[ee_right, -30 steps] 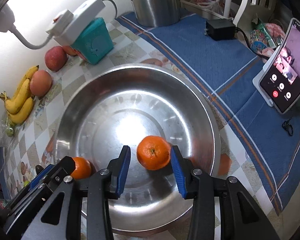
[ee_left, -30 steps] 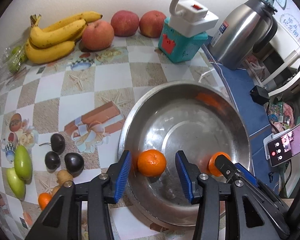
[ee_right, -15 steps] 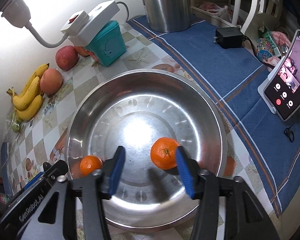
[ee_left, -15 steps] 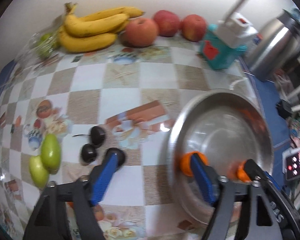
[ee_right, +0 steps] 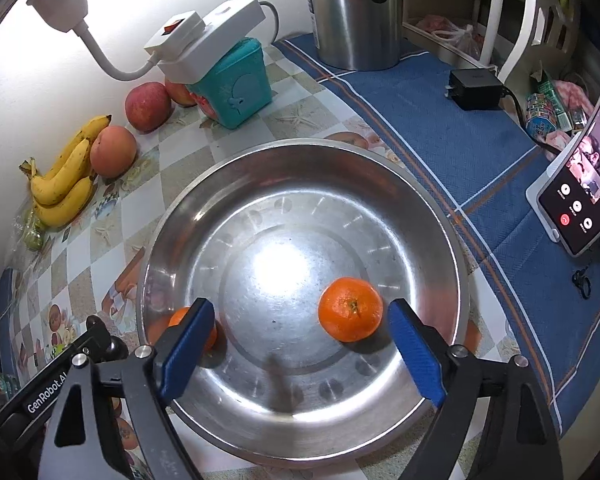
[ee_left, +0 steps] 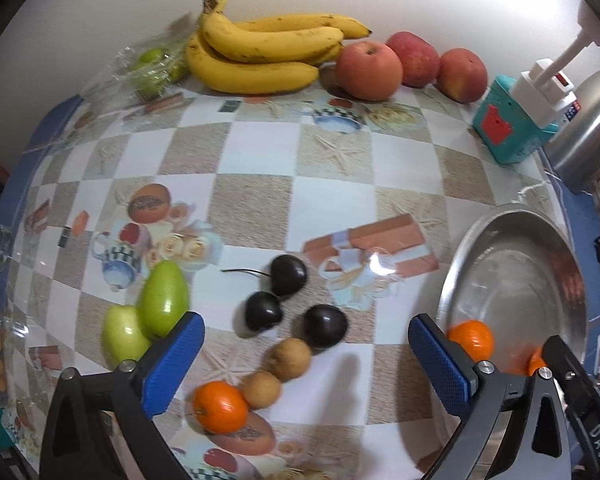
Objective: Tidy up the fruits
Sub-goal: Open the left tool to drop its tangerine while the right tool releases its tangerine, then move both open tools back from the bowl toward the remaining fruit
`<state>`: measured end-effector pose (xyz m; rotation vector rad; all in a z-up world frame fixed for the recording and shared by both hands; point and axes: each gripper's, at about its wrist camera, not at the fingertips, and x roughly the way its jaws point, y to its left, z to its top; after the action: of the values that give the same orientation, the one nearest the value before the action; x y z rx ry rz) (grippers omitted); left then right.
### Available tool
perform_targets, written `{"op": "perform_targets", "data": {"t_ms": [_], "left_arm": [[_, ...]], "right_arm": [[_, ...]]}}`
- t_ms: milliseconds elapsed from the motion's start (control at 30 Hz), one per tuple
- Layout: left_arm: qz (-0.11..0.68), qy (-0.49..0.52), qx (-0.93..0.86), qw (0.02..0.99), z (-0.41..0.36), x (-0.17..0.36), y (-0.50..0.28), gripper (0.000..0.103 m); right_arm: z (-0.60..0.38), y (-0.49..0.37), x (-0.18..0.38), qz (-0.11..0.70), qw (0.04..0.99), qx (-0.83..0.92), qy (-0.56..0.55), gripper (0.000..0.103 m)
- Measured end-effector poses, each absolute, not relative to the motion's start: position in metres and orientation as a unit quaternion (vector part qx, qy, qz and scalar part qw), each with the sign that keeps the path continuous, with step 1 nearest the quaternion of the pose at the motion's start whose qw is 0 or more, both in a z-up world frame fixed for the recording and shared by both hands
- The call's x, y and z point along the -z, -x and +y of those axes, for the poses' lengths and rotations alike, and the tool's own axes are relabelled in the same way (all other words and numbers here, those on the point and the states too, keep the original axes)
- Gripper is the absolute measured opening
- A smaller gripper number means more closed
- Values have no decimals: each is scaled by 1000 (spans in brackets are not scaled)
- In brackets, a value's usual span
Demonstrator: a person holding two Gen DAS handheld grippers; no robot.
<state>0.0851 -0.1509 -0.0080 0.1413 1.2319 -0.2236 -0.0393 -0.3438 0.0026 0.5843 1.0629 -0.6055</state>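
My left gripper (ee_left: 305,330) hovers over the table with its jaws opening wide and nothing gripped. Below it lie three dark plums (ee_left: 263,310) and two brown longans (ee_left: 288,358), with a mandarin (ee_left: 220,406) and two green fruits (ee_left: 164,298) towards its left finger. The steel bowl (ee_left: 460,248) is at the right. My right gripper (ee_right: 300,308) is above the bowl (ee_right: 300,152), jaws opening. One mandarin (ee_right: 350,309) rests free between them near the right pad. A second mandarin (ee_right: 188,324) sits half hidden behind the left finger.
Bananas (ee_left: 260,52), three apples (ee_left: 368,70) and a bag of green fruit (ee_left: 152,68) line the back wall. A teal box (ee_right: 236,88) bearing a power strip, a steel kettle (ee_right: 352,12), a charger (ee_right: 476,88) and a propped phone (ee_right: 576,200) stand around the bowl.
Both grippers opened and let go of their mandarins, which now lie in the bowl. My left gripper swung left, from over the bowl to over the loose fruit. The right one stayed put.
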Motion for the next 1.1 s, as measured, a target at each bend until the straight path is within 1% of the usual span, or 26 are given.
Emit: {"op": "perform_targets", "data": {"t_ms": [67, 433, 600, 1100], "left_arm": [[568, -74, 100, 814, -148, 7, -85, 103], [534, -96, 96, 834, -130, -1, -85, 103], [536, -90, 83, 835, -119, -1, -87, 103], [521, -89, 70, 846, -78, -16, -84, 103]], "right_arm": [[-342, 38, -2, 492, 781, 278, -267, 94], [-338, 37, -4, 480, 788, 278, -267, 94], [-337, 35, -6, 474, 790, 282, -267, 94], [-317, 20, -6, 489, 793, 271, -241, 94]]}}
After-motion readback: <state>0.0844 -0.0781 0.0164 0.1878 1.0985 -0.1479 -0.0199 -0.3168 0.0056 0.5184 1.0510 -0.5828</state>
